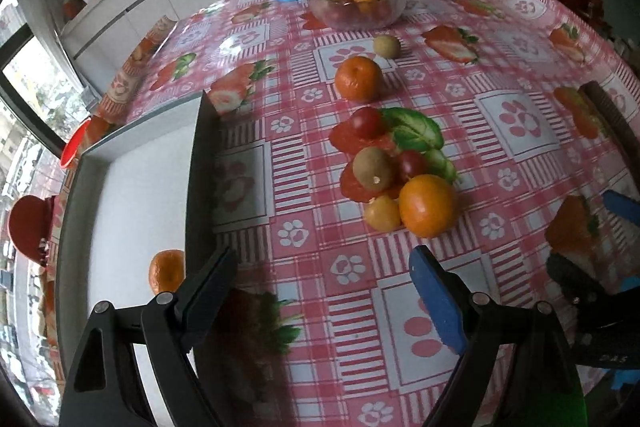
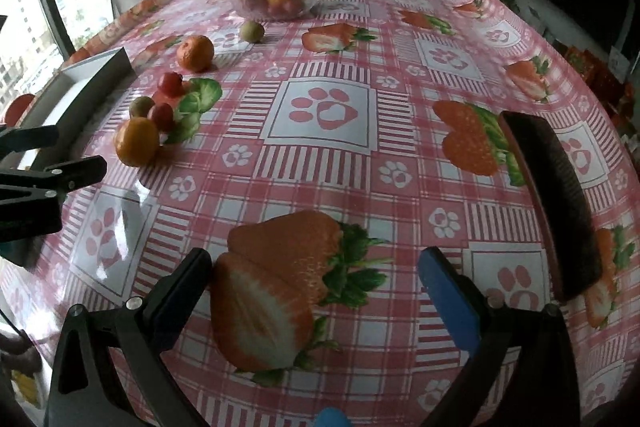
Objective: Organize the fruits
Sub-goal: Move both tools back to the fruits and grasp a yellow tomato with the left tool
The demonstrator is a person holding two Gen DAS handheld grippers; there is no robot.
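Nearest, the left gripper and right gripper both hover with jaws apart, holding nothing, above the tablecloth. One orange lies in the white tray at left. Beyond, a cluster of fruits sits loose, then another orange, then the glass bowl holding more.

Bowl behind loose fruits
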